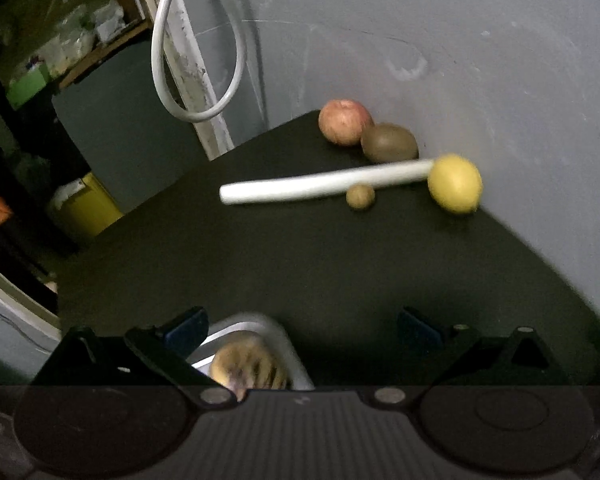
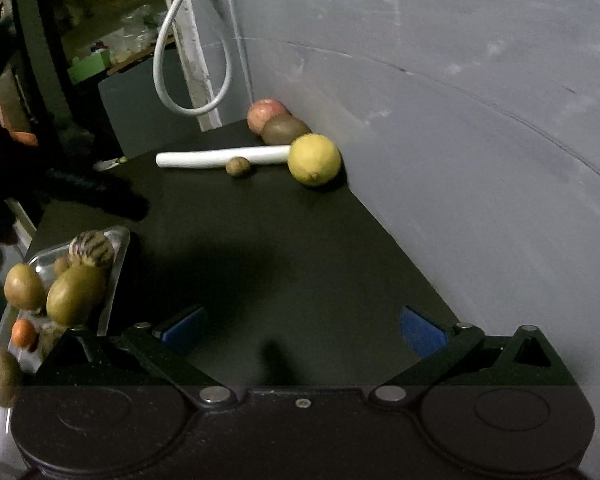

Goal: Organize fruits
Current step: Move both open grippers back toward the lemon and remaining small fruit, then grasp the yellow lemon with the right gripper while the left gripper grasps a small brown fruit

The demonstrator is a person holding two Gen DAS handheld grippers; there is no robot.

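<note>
On the black table by the grey wall lie a red apple (image 1: 344, 122) (image 2: 266, 114), a brown kiwi (image 1: 389, 143) (image 2: 285, 130), a yellow lemon (image 1: 455, 183) (image 2: 314, 160) and a small brown round fruit (image 1: 360, 197) (image 2: 238, 166). A metal tray (image 2: 118, 268) at the left holds several fruits, among them a striped round one (image 2: 91, 249) (image 1: 248, 366) and green-brown kiwis (image 2: 74, 294). My left gripper (image 1: 302, 328) is open and empty above the tray's corner (image 1: 276, 328). My right gripper (image 2: 302, 326) is open and empty over bare table.
A white tube (image 1: 324, 186) (image 2: 222, 157) lies on the table among the far fruits. A white cable loop (image 1: 198, 60) (image 2: 192, 64) hangs at the table's far corner. Beyond the left edge are shelves and a yellow bin (image 1: 86, 210).
</note>
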